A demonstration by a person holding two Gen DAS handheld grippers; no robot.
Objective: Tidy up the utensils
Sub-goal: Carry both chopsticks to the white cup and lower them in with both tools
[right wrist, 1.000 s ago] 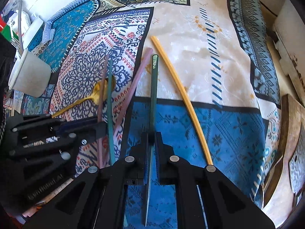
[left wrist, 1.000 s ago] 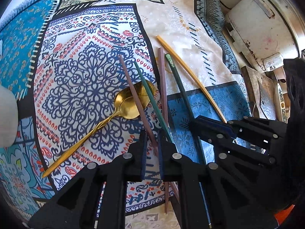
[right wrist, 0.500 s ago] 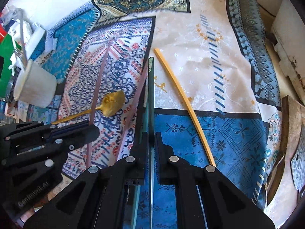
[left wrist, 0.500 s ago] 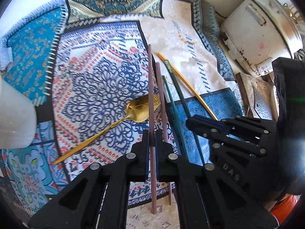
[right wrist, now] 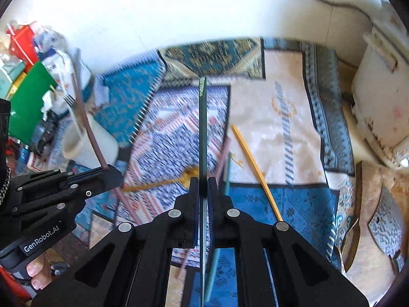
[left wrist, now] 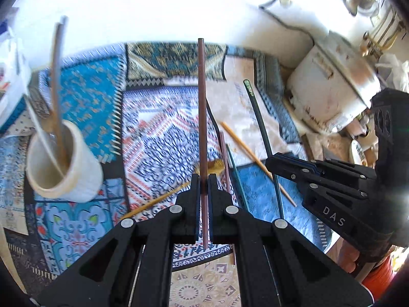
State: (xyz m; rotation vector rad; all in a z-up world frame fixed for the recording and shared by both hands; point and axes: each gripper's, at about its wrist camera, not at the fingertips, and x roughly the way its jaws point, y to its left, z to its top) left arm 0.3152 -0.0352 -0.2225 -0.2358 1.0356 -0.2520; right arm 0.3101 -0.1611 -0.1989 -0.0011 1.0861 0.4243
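Observation:
My left gripper (left wrist: pixel 203 179) is shut on a brown chopstick (left wrist: pixel 201 102), held up off the patterned cloth (left wrist: pixel 158 133). The right gripper (right wrist: pixel 203 181) is shut on a dark green chopstick (right wrist: pixel 202 128), also lifted. Each gripper shows in the other's view, the right gripper (left wrist: pixel 281 163) at right and the left gripper (right wrist: pixel 112 172) at left. On the cloth lie a gold spoon (left wrist: pixel 158 199), a pink chopstick (left wrist: pixel 225 158), a teal chopstick (left wrist: pixel 237 179) and a yellow chopstick (left wrist: pixel 253 156). A white cup (left wrist: pixel 64 168) with several utensils standing in it is at the left.
A worn white box (left wrist: pixel 329 97) stands at the cloth's right edge, with a wooden board (right wrist: pixel 378 204) in front of it. Packets, one of them green (right wrist: pixel 28 99), crowd the space behind the cup (right wrist: pixel 87 145). A white wall runs along the back.
Both grippers have risen, each lifting its chopstick off the cloth, and both views have tipped up. The left jaws closed onto the brown chopstick. The cup has come into view.

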